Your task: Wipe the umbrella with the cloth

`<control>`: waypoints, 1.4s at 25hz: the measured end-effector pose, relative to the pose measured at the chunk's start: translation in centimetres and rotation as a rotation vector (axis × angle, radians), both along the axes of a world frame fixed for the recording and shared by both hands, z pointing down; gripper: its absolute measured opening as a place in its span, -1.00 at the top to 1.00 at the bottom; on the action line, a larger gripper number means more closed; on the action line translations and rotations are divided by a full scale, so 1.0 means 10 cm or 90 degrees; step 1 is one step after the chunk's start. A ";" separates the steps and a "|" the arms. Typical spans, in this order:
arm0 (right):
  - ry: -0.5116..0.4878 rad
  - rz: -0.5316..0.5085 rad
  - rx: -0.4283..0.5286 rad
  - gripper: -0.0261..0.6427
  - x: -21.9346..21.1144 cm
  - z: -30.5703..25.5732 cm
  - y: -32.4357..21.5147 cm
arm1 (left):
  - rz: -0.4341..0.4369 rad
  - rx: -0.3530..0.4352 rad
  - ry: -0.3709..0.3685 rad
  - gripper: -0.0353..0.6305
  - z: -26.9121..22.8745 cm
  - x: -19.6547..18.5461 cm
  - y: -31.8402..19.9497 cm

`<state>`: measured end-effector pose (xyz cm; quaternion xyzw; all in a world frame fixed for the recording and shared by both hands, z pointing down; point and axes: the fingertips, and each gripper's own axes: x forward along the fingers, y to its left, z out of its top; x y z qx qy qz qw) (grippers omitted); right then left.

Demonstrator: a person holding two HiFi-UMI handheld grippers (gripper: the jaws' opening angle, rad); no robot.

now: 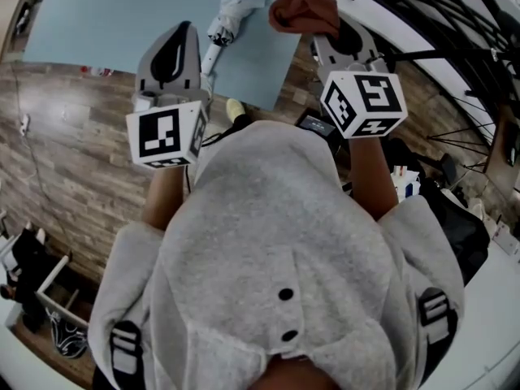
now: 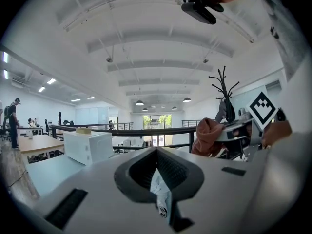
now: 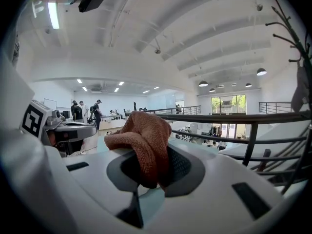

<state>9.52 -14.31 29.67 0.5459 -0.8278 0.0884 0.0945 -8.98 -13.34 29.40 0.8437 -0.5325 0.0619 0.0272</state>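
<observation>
A folded pale umbrella (image 1: pixel 233 6) shows at the top of the head view, over the light blue table (image 1: pixel 106 23). My left gripper (image 1: pixel 185 29) is just left of it. In the left gripper view the jaws (image 2: pixel 162 199) are shut on a strip of the umbrella's pale fabric (image 2: pixel 160 191); the rest of the umbrella is hidden there. My right gripper (image 1: pixel 329 35) is shut on a rust-brown cloth (image 1: pixel 304 10), which bulges up out of the jaws (image 3: pixel 148 177) as a thick fold (image 3: pixel 144 140). The cloth (image 2: pixel 206 135) also shows from the left gripper, beside the right gripper's marker cube (image 2: pixel 263 108).
The person's grey hooded top (image 1: pixel 276 250) fills the lower head view over a wood floor (image 1: pixel 73 161). A white box (image 2: pixel 88 146) stands on the table. A black railing (image 3: pixel 234 118) and a black coat stand (image 2: pixel 224 89) are ahead. People (image 3: pixel 78 111) stand far back.
</observation>
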 end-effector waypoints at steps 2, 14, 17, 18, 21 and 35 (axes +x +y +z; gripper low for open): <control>0.000 0.001 -0.005 0.70 -0.06 0.02 -0.09 | -0.002 0.000 0.005 0.85 0.02 -0.07 -0.09; 0.019 0.001 -0.042 0.70 -0.13 0.18 -0.46 | 0.003 -0.031 0.006 0.85 0.26 -0.19 -0.37; 0.027 -0.015 -0.053 0.70 -0.07 0.28 -0.53 | -0.006 -0.051 -0.016 0.85 0.37 -0.14 -0.38; 0.029 -0.022 -0.056 0.70 -0.05 0.31 -0.56 | -0.009 -0.062 -0.024 0.85 0.42 -0.12 -0.38; 0.041 -0.046 -0.067 0.70 0.00 0.41 -0.64 | -0.016 -0.109 -0.042 0.85 0.64 -0.06 -0.40; 0.081 -0.082 -0.145 0.70 0.18 1.06 -1.04 | 0.039 -0.425 -0.179 0.35 2.54 0.13 -0.32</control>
